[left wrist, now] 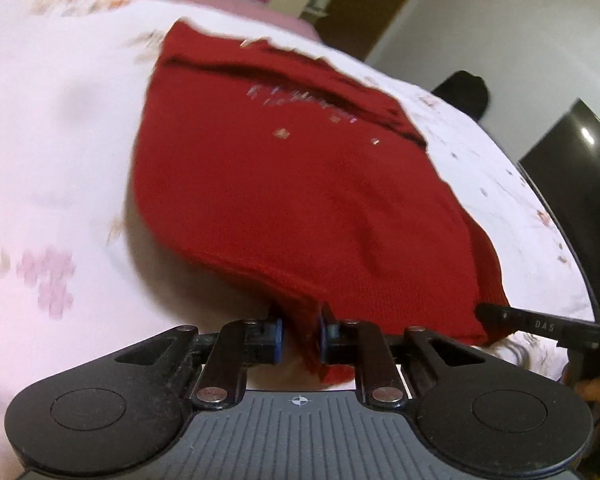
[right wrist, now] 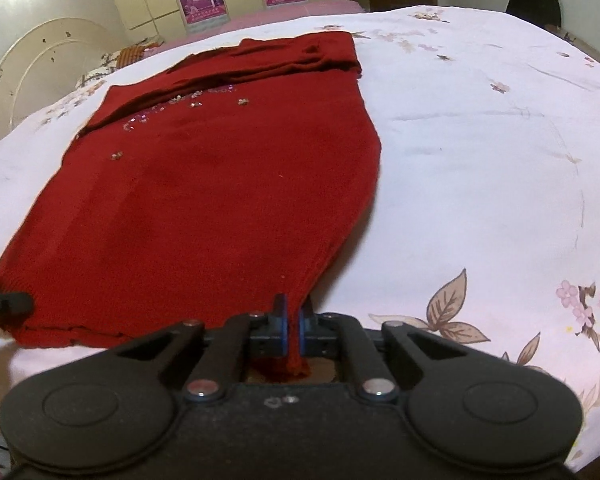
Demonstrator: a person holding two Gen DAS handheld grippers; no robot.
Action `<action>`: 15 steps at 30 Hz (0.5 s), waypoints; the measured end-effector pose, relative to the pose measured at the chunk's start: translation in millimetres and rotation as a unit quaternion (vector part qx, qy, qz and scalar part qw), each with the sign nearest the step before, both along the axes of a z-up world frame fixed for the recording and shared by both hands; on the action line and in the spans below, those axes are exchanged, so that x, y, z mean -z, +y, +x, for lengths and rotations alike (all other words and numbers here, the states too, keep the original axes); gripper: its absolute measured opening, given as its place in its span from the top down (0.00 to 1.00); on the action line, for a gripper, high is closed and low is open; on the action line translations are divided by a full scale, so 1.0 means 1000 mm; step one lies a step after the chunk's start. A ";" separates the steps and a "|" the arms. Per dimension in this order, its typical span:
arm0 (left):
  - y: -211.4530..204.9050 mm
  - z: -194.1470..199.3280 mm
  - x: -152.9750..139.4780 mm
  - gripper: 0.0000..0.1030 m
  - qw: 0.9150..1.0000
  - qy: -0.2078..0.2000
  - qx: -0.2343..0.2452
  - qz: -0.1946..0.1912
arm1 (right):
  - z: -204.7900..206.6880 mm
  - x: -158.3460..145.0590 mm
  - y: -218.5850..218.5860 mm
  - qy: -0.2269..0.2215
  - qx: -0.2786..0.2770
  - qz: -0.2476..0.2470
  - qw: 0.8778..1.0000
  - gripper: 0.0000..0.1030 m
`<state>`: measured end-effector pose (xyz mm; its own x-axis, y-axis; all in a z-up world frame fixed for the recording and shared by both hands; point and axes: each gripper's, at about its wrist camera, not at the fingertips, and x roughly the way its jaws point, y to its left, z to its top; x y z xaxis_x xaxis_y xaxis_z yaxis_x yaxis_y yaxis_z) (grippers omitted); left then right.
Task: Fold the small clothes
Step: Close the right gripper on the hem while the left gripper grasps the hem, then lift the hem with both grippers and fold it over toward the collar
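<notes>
Both views are taken close above the near hem of the red sweater [left wrist: 292, 184] [right wrist: 204, 200], facing up the bed [left wrist: 60, 140] [right wrist: 480, 140], which is shared.

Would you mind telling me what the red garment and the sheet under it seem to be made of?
The red garment looks like a matte knit, probably wool or acrylic: fine ribbing shows along its near hem, and small shiny sequins or beads are scattered across it. The sheet looks like thin, smooth woven cloth, perhaps cotton, pale with a printed flower-and-leaf pattern and soft creases. Neither fibre can be confirmed by sight.
</notes>
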<state>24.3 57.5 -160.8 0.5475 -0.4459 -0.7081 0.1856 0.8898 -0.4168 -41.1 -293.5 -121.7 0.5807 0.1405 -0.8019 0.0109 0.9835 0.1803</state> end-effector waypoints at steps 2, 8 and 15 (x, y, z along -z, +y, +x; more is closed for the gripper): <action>-0.002 0.004 -0.009 0.84 1.000 -0.018 0.007 0.002 | 0.000 -0.003 -0.001 -0.004 -0.002 0.007 1.000 0.95; -0.004 0.029 -0.037 0.84 0.997 -0.074 0.010 0.007 | 0.005 -0.020 -0.012 -0.025 -0.003 0.046 0.999 0.95; 0.001 0.058 -0.040 0.84 0.998 -0.030 0.028 0.044 | 0.038 -0.032 -0.023 -0.032 -0.028 0.059 0.997 0.95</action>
<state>82.3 58.9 -120.4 0.5656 -0.4140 -0.7132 0.2584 0.9103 -0.3235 -3.0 -316.5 -89.8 0.6187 0.2662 -0.7392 -0.0588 0.9539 0.2944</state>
